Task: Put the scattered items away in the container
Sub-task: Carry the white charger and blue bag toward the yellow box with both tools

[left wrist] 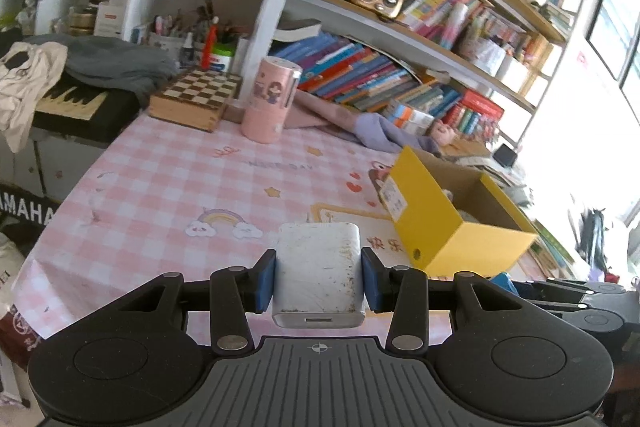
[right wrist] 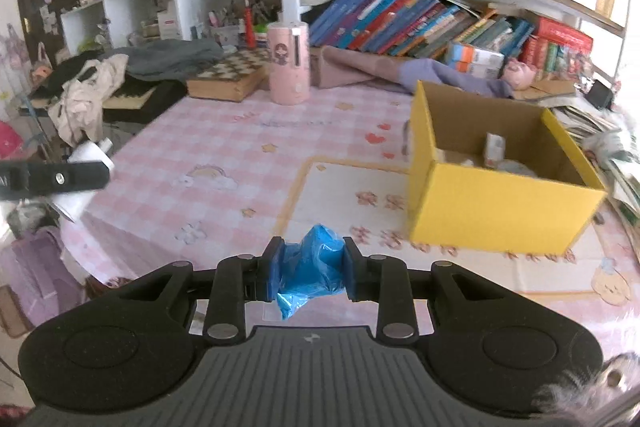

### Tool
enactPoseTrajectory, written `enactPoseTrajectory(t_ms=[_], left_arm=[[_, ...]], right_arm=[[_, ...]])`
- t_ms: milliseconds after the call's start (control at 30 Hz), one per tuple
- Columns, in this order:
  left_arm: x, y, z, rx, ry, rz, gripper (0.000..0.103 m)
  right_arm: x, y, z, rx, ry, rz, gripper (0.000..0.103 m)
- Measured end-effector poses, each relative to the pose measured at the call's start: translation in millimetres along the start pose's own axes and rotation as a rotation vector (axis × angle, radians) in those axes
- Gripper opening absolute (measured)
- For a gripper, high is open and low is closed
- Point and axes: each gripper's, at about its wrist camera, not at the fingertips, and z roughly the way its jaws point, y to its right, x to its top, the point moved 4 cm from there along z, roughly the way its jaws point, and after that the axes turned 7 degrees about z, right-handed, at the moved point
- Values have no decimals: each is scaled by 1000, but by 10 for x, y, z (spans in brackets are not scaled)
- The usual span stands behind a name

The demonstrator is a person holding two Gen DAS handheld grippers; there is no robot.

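My left gripper (left wrist: pixel 319 277) is shut on a scuffed white charger block (left wrist: pixel 319 267) and holds it above the pink checked tablecloth (left wrist: pixel 168 187). The open yellow cardboard box (left wrist: pixel 440 223) stands just to its right. My right gripper (right wrist: pixel 308 273) is shut on a crumpled blue plastic bag (right wrist: pixel 314 263), held over the table in front of the yellow box (right wrist: pixel 500 211). Inside the box lie a small carton (right wrist: pixel 495 149) and other pale items. The left gripper and white charger show at the left edge of the right wrist view (right wrist: pixel 86 163).
A pink cylinder canister (right wrist: pixel 289 63), a chessboard box (right wrist: pixel 232 73) and a purple cloth (right wrist: pixel 420 71) stand along the table's back. Bookshelves (right wrist: pixel 420 15) rise behind. A keyboard with clothes (left wrist: pixel 60 95) is on the left. Stacked papers (right wrist: pixel 616 163) lie right of the box.
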Motion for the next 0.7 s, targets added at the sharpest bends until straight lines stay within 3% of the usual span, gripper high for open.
enactPoseTrajectory(t_ms=[300, 700], left_arm=[[-125, 326, 131, -75, -61, 49, 41], [-167, 541, 178, -106, -84, 83, 41]], right_arm=[[-255, 277, -103, -54, -53, 102, 28], [-353, 452, -221, -86, -61, 151, 28]])
